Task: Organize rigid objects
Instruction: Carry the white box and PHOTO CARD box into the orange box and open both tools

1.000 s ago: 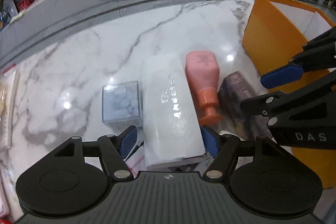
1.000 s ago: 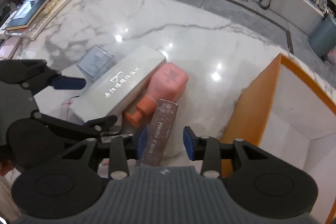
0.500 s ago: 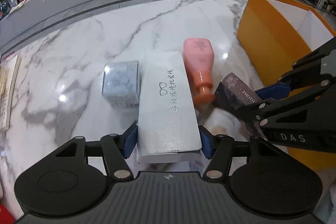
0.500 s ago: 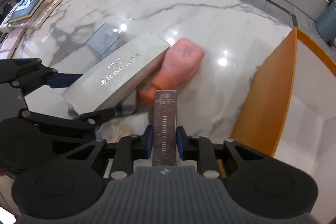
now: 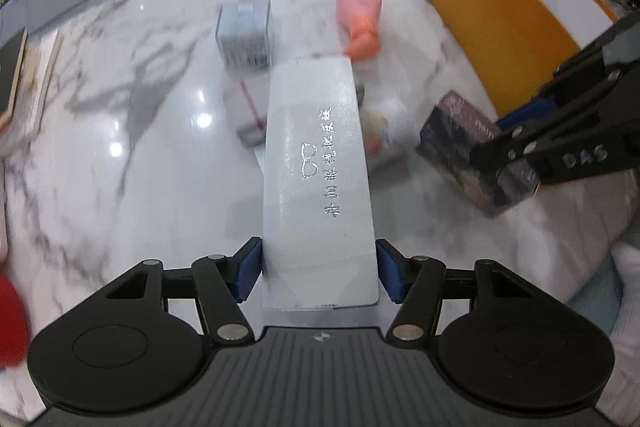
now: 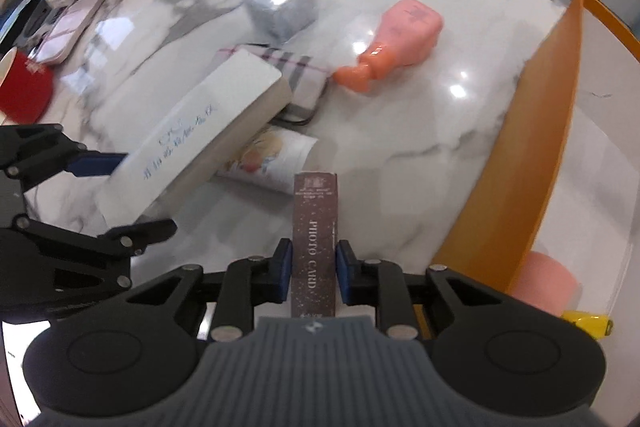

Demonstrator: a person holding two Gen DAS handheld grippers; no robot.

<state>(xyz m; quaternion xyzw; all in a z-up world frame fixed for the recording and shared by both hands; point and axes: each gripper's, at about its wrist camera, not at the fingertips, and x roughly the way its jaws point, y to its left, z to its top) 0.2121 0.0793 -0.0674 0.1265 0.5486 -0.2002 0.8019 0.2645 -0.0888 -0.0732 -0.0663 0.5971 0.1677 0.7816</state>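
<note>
Long white box (image 5: 316, 183) with silver lettering lifted clear of the counter (image 5: 120, 155), slim brown photo-card box (image 6: 315, 243) held on edge, pink bottle (image 6: 400, 41) with orange cap lying flat, clear cube box (image 6: 282, 5) standing beyond

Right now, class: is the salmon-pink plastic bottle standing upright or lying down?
Lying down: the salmon-pink plastic bottle rests on its side on the white marble tabletop, orange cap pointing sideways.

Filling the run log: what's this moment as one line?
left tongs: shut on white box | right tongs: shut on brown box | both lifted
</note>
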